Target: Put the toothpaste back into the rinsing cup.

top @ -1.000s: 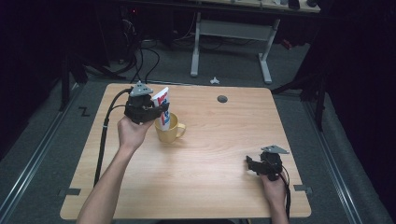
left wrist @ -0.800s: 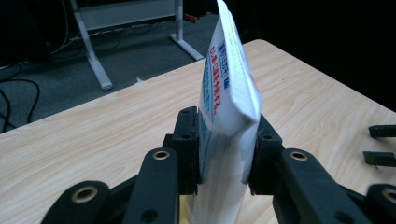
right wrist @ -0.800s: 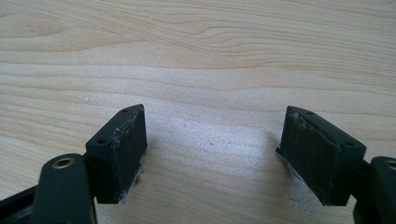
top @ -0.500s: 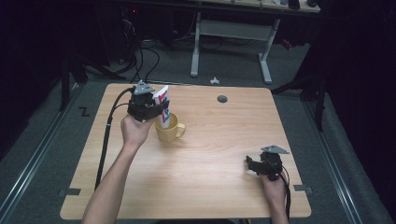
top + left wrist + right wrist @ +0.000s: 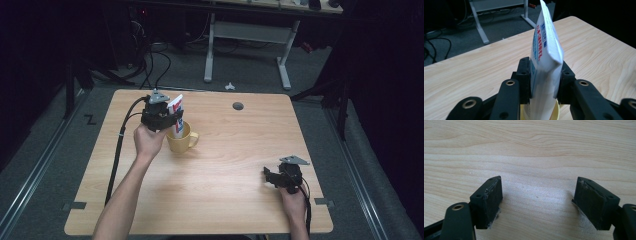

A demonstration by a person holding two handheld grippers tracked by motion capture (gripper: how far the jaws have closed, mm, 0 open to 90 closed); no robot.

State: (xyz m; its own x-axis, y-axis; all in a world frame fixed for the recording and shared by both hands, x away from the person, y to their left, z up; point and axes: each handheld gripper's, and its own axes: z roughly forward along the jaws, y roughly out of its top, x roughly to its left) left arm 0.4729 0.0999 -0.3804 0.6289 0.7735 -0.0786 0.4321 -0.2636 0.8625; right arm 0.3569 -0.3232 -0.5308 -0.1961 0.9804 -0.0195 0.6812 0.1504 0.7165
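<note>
Over yellow mug point(image 5: 180, 141) | left gripper point(image 5: 543, 75) clamping white tube point(image 5: 546, 65) between jaws, tube's lower end sitting in mug | right gripper point(image 5: 537, 205) gaping, well apart from mug

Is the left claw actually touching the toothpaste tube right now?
Touching. The left gripper view shows both jaws of the left claw pressed against the toothpaste tube, over the yellow mug.

My light wooden table point(image 5: 220, 200) carries a yellow mug point(image 5: 181, 140) toward its far left, and a round dark grommet point(image 5: 238, 106) sits near its far edge.

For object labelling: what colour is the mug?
Yellow mug; clearest in the high view.
</note>
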